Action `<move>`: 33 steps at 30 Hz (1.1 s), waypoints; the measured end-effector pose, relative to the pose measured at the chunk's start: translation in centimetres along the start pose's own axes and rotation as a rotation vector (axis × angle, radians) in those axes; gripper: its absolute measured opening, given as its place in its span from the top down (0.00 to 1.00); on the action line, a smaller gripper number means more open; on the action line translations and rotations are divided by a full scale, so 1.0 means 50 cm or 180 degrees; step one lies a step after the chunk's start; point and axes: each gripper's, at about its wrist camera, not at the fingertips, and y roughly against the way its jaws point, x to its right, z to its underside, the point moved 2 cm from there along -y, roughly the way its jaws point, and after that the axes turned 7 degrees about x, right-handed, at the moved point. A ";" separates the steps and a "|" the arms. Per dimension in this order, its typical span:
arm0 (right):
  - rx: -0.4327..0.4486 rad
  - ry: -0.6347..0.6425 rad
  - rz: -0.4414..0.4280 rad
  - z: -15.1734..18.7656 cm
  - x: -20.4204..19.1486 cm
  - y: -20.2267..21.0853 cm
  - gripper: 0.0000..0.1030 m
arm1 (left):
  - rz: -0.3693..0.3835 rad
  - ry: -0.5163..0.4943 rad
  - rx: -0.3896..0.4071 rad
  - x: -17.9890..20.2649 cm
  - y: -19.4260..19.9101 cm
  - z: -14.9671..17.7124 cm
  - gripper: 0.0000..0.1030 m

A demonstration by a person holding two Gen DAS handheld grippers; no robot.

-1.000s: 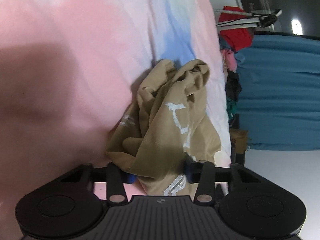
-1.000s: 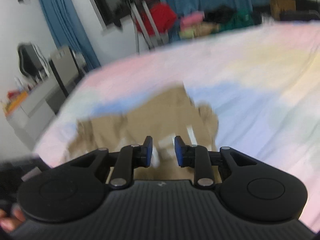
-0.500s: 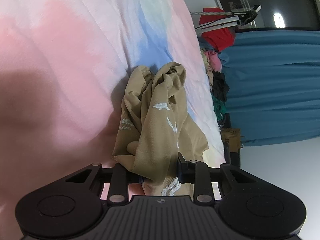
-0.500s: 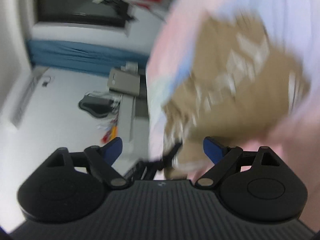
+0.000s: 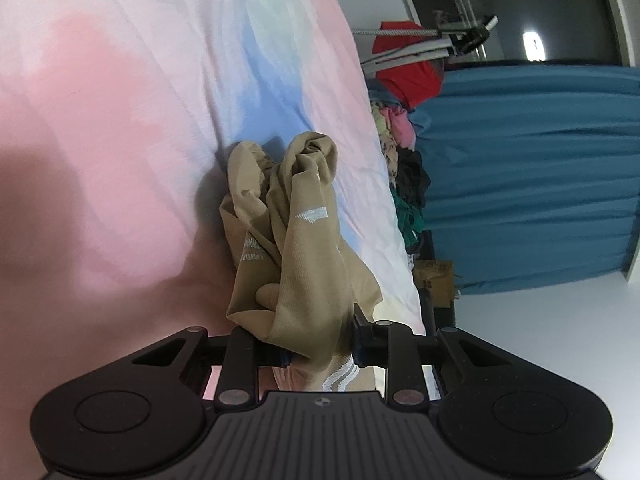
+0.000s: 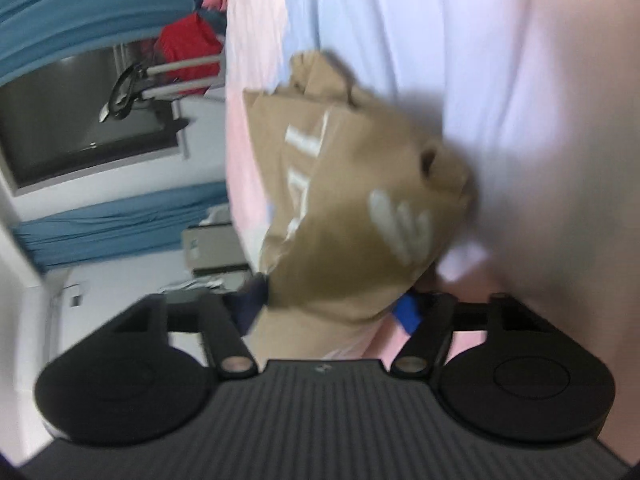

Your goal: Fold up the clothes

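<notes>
Two grippers — left gripper pinching tan garment, right gripper spread, fingertips half-hidden — blurred.

Home bedroom, pastel bedsheet, blue curtains, heap of clothes beside the bed

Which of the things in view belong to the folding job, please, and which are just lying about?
Job in hand:
tan garment
left gripper
right gripper
pastel bedsheet

Lying about:
clothes pile
red garment
blue curtain
cardboard box
</notes>
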 end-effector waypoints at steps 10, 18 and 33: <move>0.0549 0.0358 0.0097 -0.043 -0.073 0.084 0.66 | 0.0014 -0.0137 -0.0132 0.119 0.015 0.014 0.75; 0.1118 0.0549 -0.0091 -0.195 -0.175 0.246 0.67 | 0.0293 -0.0622 -0.0398 0.378 -0.126 0.119 0.75; 0.2093 0.0801 0.0230 -0.554 -0.195 0.338 0.67 | 0.0377 -0.1430 -0.0991 0.623 -0.587 0.332 0.76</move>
